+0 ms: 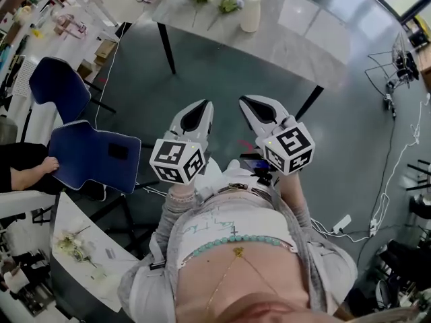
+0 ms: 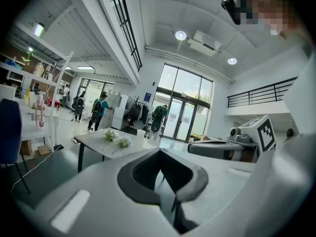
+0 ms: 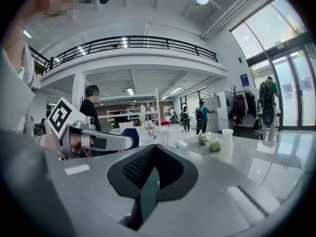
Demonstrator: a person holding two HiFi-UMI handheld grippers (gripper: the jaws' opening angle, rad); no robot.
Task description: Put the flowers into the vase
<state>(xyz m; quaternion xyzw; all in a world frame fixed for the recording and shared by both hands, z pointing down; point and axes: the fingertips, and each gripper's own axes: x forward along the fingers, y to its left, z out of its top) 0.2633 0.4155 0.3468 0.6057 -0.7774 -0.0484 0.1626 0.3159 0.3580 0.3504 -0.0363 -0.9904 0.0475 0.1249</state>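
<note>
Head view: table [image 1: 306, 42] stands well apart from the person, across bare floor. Both tools are held close to the body, side by side, pointing toward it.

Left gripper [image 1: 197, 112]: jaws together, nothing between them. Right gripper [image 1: 258, 110]: the same, pads meeting along one seam, empty. Task not yet started, by my reading.

Vase [image 1: 251, 10]: upright at the far side of the table, pale, tall and slim, mouth open at the top.

Flowers [image 1: 229, 3]: two small bunches lying flat just left of the vase, near it but apart. Heads white and pale green, thin stems trailing toward the near edge.

Risks, as I judge them:
- Jaws must open before any pickup; arriving closed would only push the stems along the smooth top.
- Stems lie flat, so a pad has little to get under. A pinch on a head instead would likely crush it.
- Vase looks narrow-based and light. A bump from either tool working beside it, or a stem fed in at a slant, could tip it.
</note>
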